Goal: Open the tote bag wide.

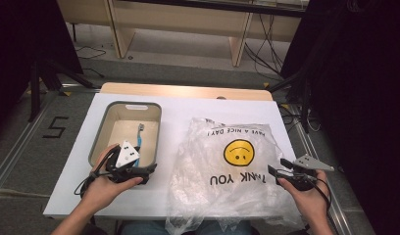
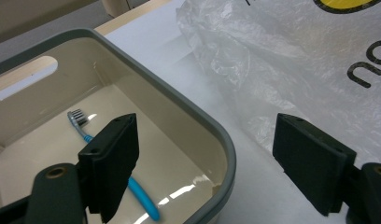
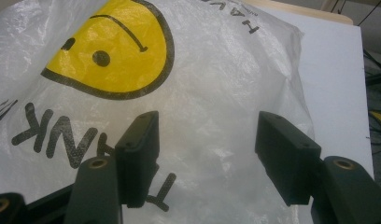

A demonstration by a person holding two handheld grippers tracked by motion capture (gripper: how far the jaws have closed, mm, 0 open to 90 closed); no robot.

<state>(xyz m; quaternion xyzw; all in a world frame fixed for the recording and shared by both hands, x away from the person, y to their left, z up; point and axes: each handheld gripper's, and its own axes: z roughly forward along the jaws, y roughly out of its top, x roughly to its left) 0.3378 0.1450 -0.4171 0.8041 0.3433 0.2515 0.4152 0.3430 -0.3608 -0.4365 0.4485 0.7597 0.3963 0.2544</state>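
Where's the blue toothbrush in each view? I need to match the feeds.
High view: toothbrush lies in the grey-rimmed bin, left of the plastic bag.
Left gripper view: lower left, toothbrush on the bin floor, partly behind the left jaw.
Right gripper view: not in it.
Shared landmark: the smiley plastic bag.

Bag (image 1: 227, 161): thin clear plastic, crinkled and glossy, printed with a yellow smiley face and black lettering.
Tub (image 1: 101, 132): smooth plastic, cream inside with a grey rim, sheen on its floor.
Toothbrush (image 2: 143, 198): glossy blue plastic handle.
Table (image 1: 178, 110): matt white top, pale wood edge.
Gripper pads (image 3: 281, 154): matt black.
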